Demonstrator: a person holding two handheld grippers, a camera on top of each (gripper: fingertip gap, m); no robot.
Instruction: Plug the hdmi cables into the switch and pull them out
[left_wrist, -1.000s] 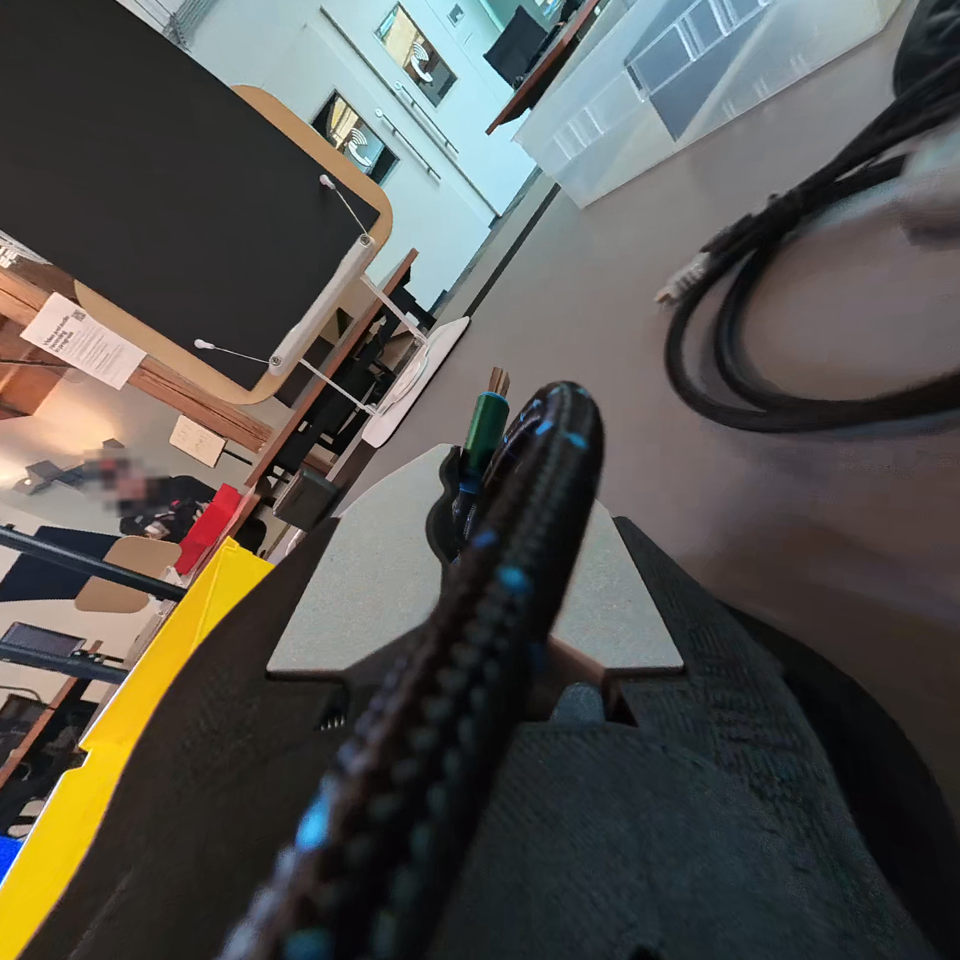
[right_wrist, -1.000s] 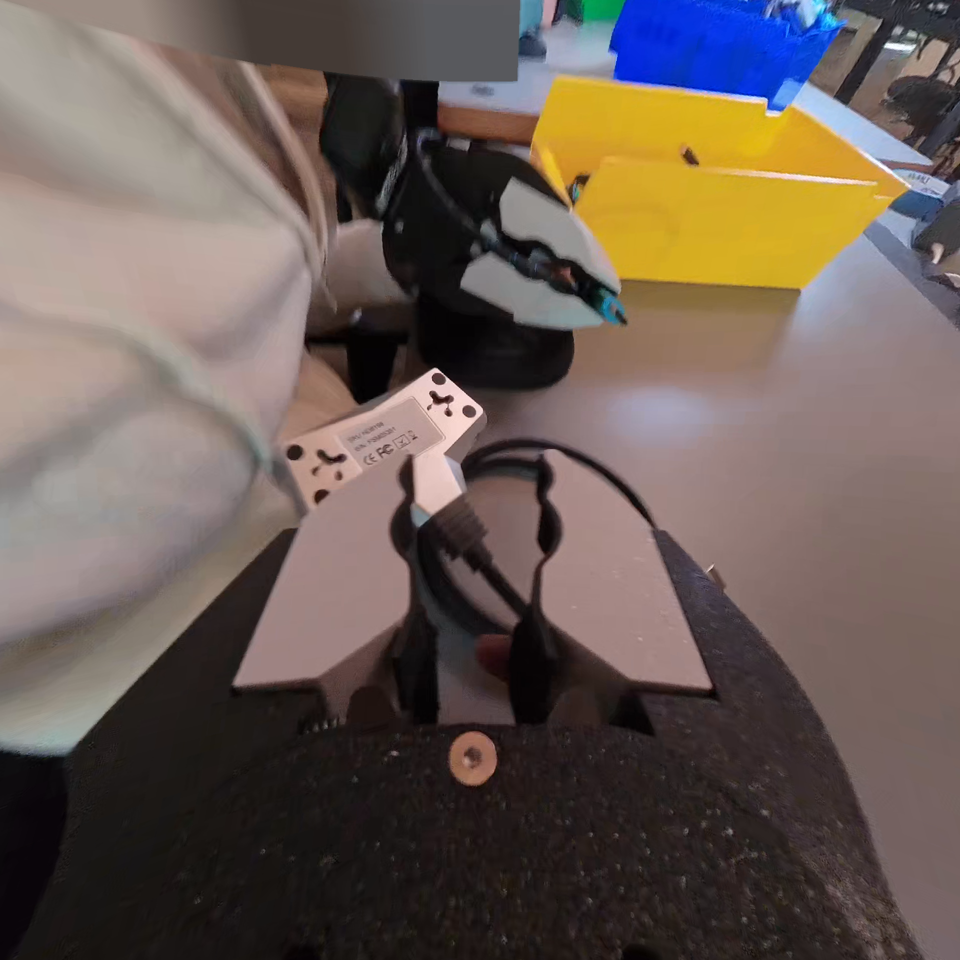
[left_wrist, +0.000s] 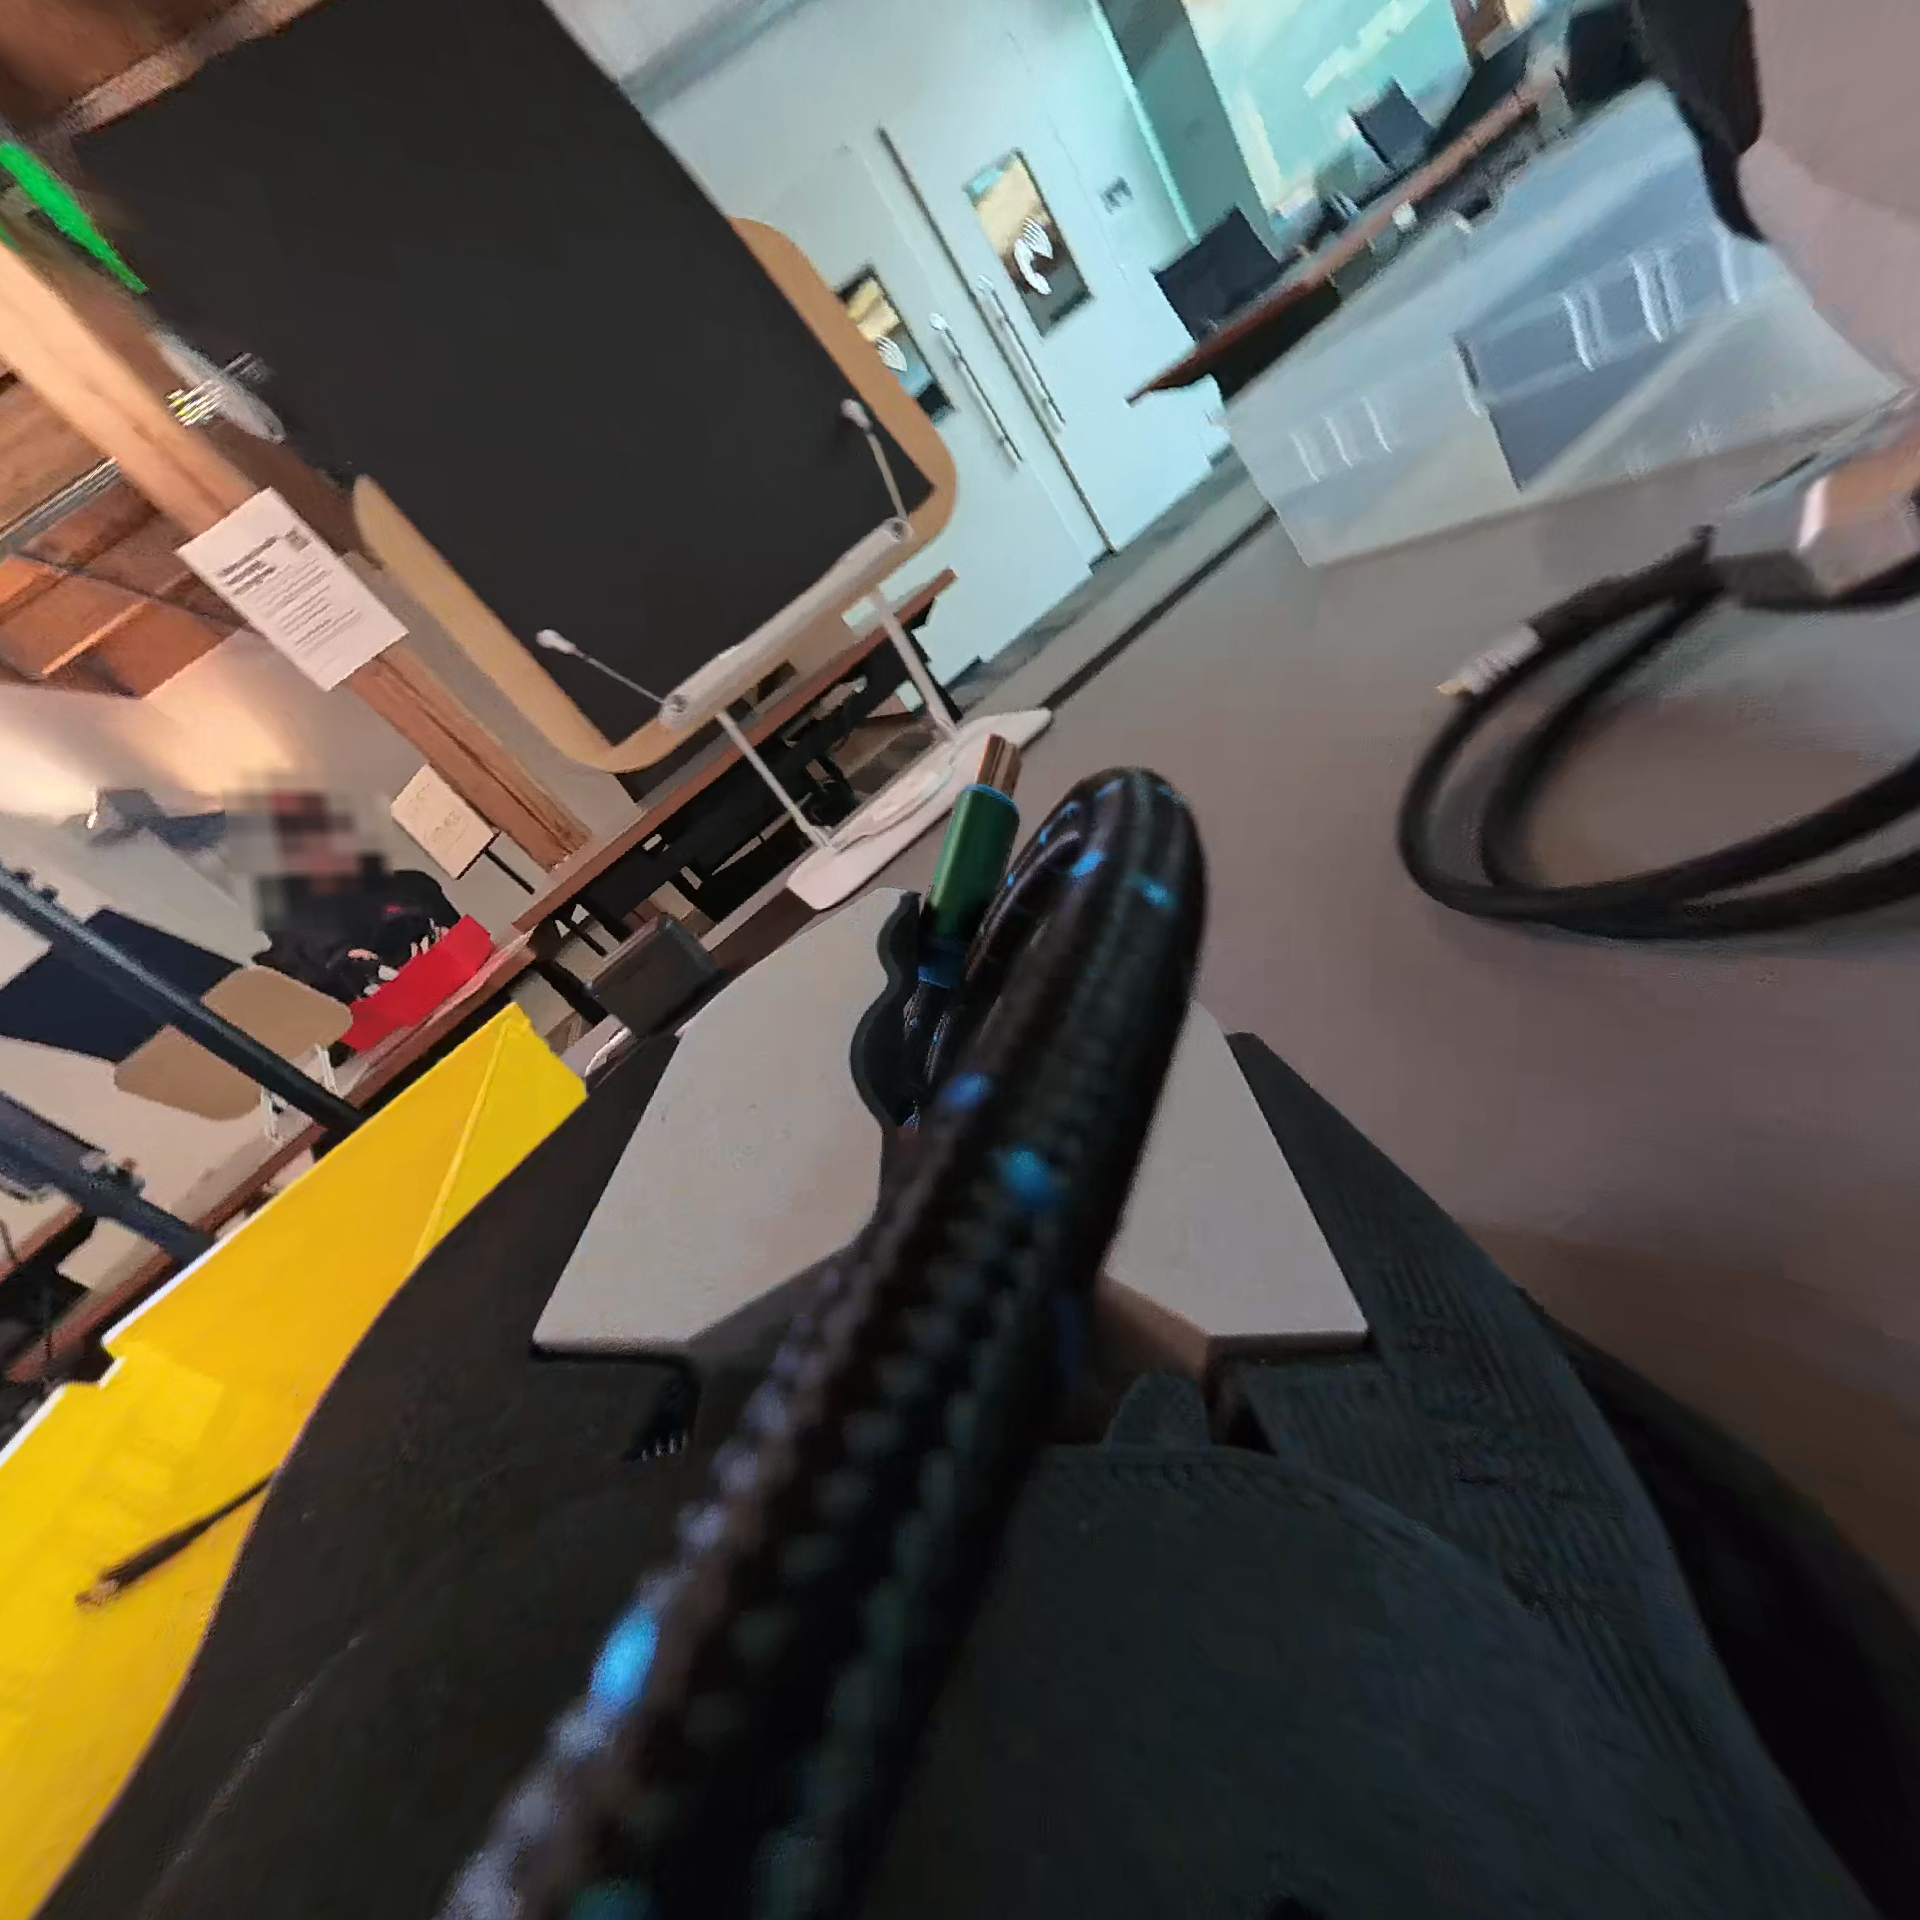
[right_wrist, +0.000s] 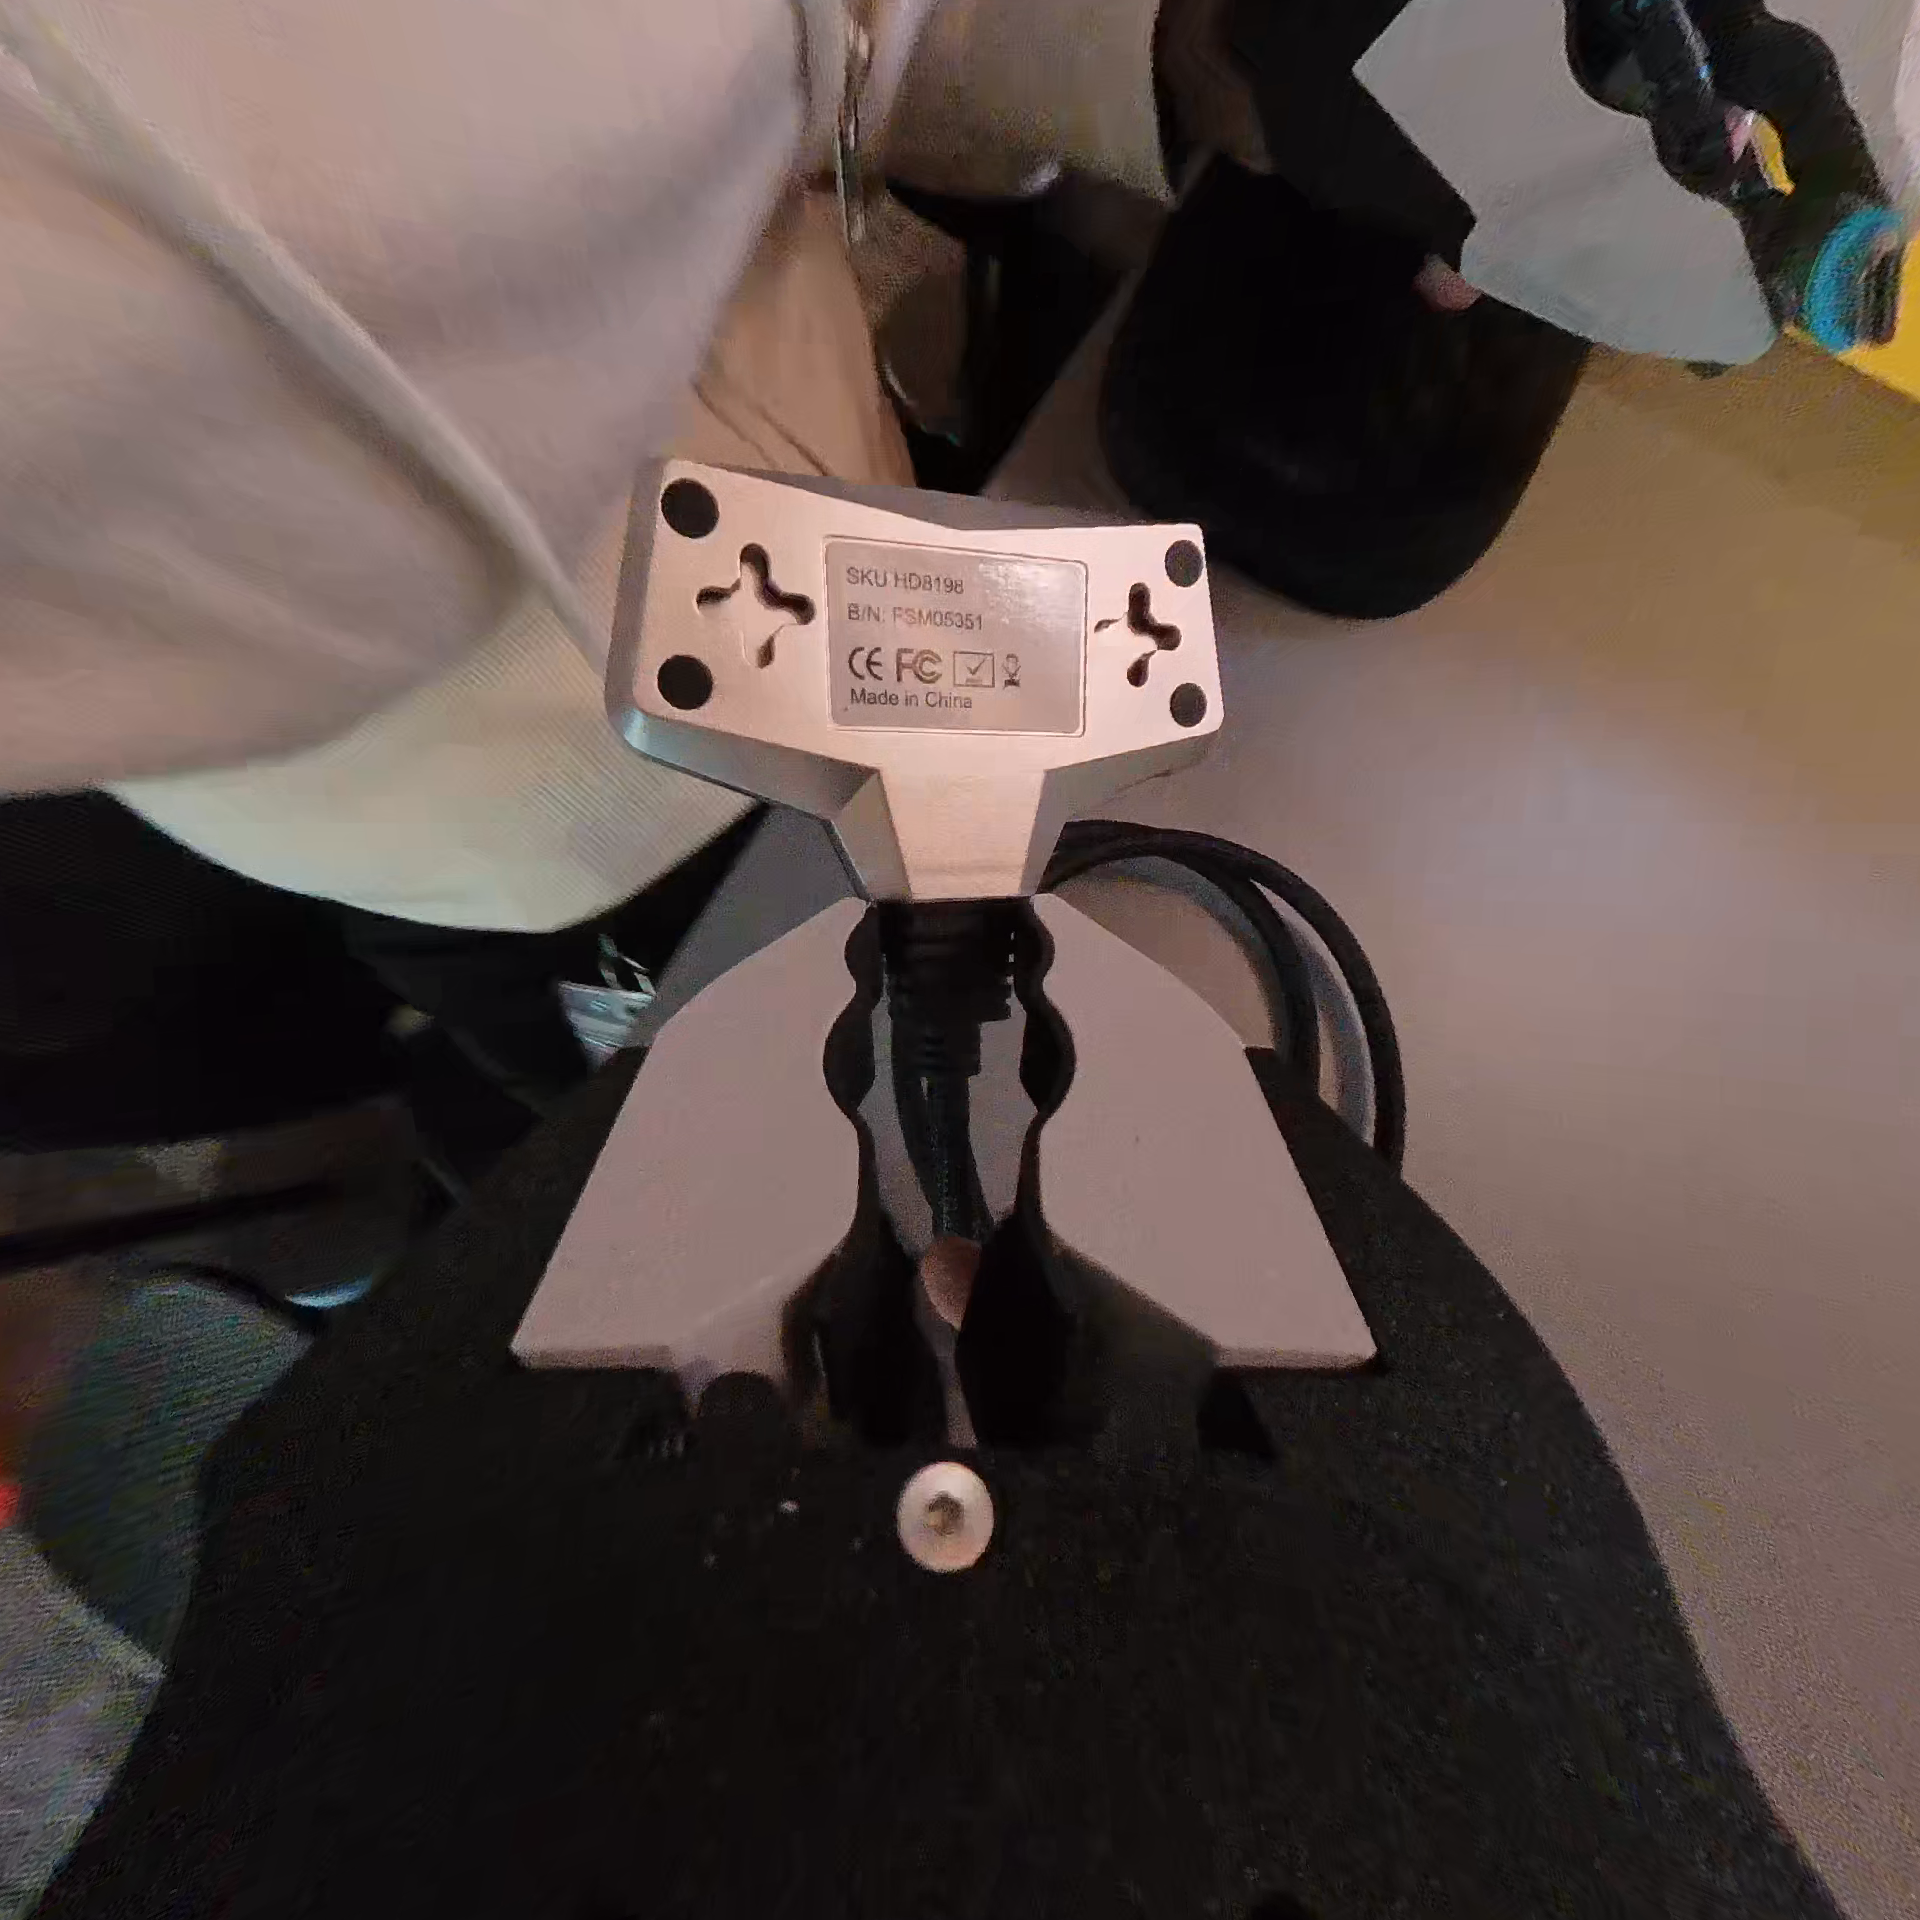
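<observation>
R gripper (right_wrist: 951, 997) is clamped on the strain relief of the silver HDMI switch (right_wrist: 914, 644), w/ its labelled underside facing the cam, prob. to brace it for plugging. L gripper (left_wrist: 961, 997) is closed on a blue-flecked braided HDMI cable (left_wrist: 997, 1195), green plug (left_wrist: 971, 852) pointing fwd, ready to insert. Farther off, the black pigtail cable (left_wrist: 1621, 883) loops on the grey table (left_wrist: 1558, 1091), beyond it a clear bin (left_wrist: 1507, 416).
</observation>
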